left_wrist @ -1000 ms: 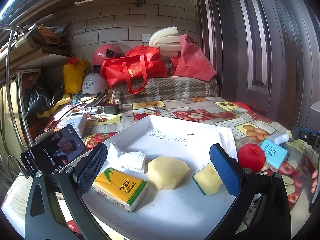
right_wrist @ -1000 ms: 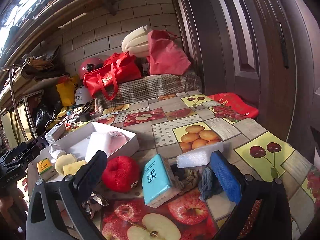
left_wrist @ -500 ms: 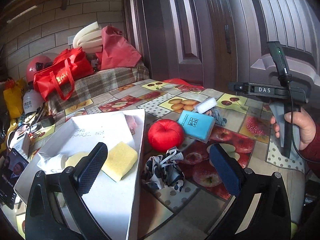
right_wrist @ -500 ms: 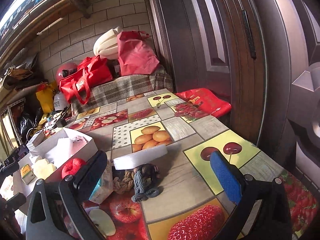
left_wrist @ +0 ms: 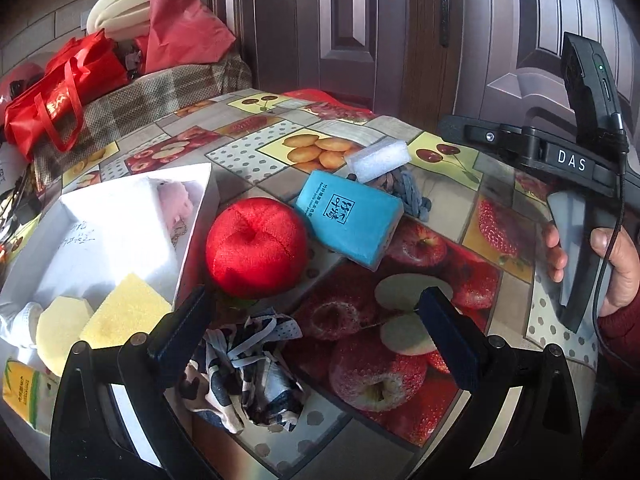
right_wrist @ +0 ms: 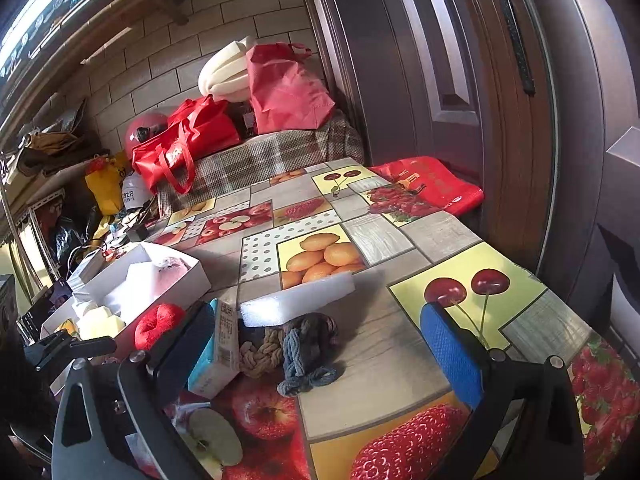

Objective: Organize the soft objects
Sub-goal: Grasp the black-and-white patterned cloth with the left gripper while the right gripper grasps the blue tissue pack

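Currently, the left gripper [left_wrist: 312, 312] is held over the tabletop [left_wrist: 452, 216] with its fingers spread wide and nothing between them. Below it, a crumpled black-and-white patterned cloth [left_wrist: 244, 368] is seen lying against the near corner of the white box [left_wrist: 200, 216]. A red plush apple [left_wrist: 256, 248] rests just beside the box wall, touching a blue tissue pack [left_wrist: 352, 216]. Behind the pack, a white foam block [left_wrist: 378, 159] and a grey-blue knotted rope [left_wrist: 412, 196] are located nearer the far edge of the tabletop. Inside the box, two yellow sponges [left_wrist: 128, 316], a pink soft item [left_wrist: 174, 204] and a yellow-green tissue pack [left_wrist: 24, 384] are contained.

The right gripper [right_wrist: 316, 344] is likewise held wide apart and empty, with the grey-blue knotted rope, a beige knotted rope [right_wrist: 260, 354] touching it, and the foam block lying between its fingers' line of sight. The right hand [left_wrist: 612, 264] is seen on its handle at the right edge of the tabletop.
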A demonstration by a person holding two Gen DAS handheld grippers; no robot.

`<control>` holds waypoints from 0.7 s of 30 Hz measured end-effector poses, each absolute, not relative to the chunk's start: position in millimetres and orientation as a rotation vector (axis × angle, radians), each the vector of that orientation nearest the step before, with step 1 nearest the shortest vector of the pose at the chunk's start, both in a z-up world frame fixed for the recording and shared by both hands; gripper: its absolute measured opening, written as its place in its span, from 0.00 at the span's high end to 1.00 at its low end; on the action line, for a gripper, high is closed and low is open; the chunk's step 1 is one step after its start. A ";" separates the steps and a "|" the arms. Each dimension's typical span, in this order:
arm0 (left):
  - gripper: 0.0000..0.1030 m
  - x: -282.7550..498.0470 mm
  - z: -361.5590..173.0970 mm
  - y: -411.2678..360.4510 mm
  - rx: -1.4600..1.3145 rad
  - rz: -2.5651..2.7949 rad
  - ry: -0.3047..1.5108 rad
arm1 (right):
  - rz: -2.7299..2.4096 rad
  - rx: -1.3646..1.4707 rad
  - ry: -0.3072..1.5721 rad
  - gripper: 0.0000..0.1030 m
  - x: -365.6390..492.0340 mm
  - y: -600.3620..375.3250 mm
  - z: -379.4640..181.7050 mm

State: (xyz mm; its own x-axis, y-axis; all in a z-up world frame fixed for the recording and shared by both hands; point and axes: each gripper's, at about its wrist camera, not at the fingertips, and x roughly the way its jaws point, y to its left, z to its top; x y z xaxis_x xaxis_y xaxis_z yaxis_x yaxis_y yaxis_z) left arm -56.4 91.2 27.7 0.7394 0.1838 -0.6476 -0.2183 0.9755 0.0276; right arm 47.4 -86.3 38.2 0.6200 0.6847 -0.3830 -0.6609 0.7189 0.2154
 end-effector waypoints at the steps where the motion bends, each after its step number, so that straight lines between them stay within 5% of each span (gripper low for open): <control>1: 0.01 -54.3 25.4 89.1 -0.056 0.209 0.723 | 0.776 0.061 0.465 0.00 47.3 -86.7 38.1; 9: 0.01 -75.0 30.0 38.5 -0.072 -0.037 0.735 | 0.783 0.083 0.476 0.00 47.5 -89.4 37.2; 21: 0.01 -94.9 24.6 65.0 -0.113 0.151 0.776 | 0.782 0.107 0.504 0.00 51.8 -90.9 34.7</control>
